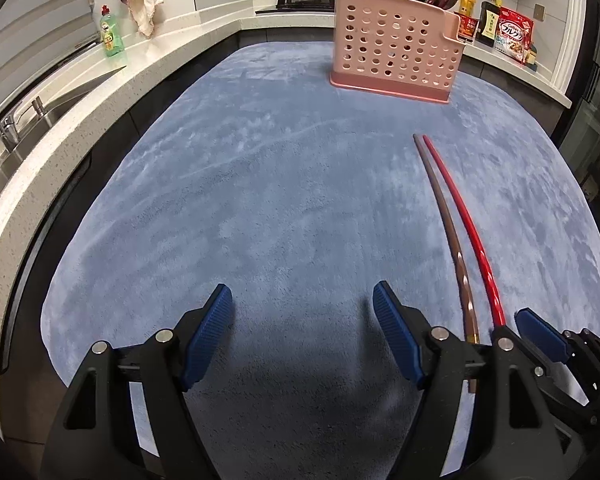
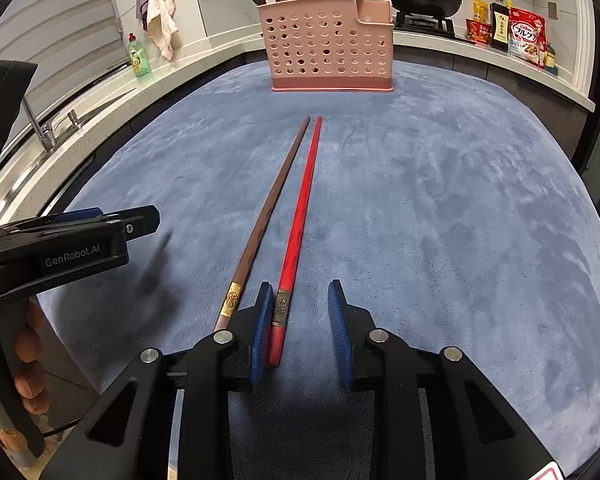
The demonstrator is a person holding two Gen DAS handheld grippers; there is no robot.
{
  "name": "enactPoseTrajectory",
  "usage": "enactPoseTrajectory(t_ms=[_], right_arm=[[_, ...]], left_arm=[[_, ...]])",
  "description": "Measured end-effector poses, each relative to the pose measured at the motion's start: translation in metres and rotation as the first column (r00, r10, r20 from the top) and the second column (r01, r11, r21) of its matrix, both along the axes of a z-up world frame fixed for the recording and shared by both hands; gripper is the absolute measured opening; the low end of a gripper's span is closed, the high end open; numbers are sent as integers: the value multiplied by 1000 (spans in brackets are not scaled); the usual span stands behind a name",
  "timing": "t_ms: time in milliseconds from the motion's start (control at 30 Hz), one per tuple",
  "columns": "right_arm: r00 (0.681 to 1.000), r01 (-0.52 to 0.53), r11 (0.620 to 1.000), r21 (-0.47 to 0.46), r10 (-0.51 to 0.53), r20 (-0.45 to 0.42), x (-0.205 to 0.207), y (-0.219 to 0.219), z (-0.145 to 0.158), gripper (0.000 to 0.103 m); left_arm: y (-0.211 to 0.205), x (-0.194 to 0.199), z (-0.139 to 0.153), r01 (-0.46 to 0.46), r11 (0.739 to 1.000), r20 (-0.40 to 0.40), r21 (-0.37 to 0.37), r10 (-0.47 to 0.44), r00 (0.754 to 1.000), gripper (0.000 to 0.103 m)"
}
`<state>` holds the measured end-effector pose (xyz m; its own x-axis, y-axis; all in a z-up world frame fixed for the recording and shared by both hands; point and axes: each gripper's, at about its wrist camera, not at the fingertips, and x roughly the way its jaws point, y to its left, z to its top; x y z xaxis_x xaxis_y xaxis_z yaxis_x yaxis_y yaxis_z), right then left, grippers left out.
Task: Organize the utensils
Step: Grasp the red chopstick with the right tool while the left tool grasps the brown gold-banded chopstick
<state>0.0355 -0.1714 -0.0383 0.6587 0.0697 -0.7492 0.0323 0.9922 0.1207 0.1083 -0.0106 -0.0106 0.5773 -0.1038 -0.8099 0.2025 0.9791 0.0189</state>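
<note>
Blue plush matting (image 2: 440, 208) is spread across the work surface, hemmed by pale kitchen counters (image 1: 80, 120). Two chopsticks are laid side by side on it, nearly touching at the far tips: a red chopstick (image 2: 300, 216) and a brown chopstick (image 2: 272, 204), both pointed toward twelve o'clock in the right wrist view. The red one's banded butt end is found between the blue pads of the right gripper (image 2: 300, 320), hard against the left pad (image 2: 262, 320); the right pad is seen apart from it, so the tongs stand narrowed but nothing is clamped. The brown one is left just outside that left pad, at about ten o'clock of the gripper. The left gripper (image 1: 302, 320) is held wide and empty over bare matting, the chopsticks at its three o'clock. At twelve o'clock, well beyond the tips, a pink perforated holder (image 2: 328, 44) is stood upright with more chopsticks inside. Pans and a green soap bottle (image 1: 111, 34) are seen on the counters behind.
</note>
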Motion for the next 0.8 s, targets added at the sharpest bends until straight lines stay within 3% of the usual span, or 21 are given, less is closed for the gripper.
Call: enactPoseTrajectory(t_ms=[100,167,400,800], right_arm=[[1000,5,1000,-7,-5,6,-2,0,-1,20],[1000,23,999,-31,-22,13,-5,-2,-3,7],[996,93,996,-1,-93,15,-11,-24,-2,7],[988,156,987,37,-156,-1,-21,-51,0,7]], left_arm=[[-1,0,0,2,1000,-4,-3,-2,1000,69],[-2,-1,0,8,1000,-6,-5,-8,1000,70],[-13,-15,11,60,997,10,-43,-59,998,79],[-58,-44,3,192,980,-13,-58,-193,981,79]])
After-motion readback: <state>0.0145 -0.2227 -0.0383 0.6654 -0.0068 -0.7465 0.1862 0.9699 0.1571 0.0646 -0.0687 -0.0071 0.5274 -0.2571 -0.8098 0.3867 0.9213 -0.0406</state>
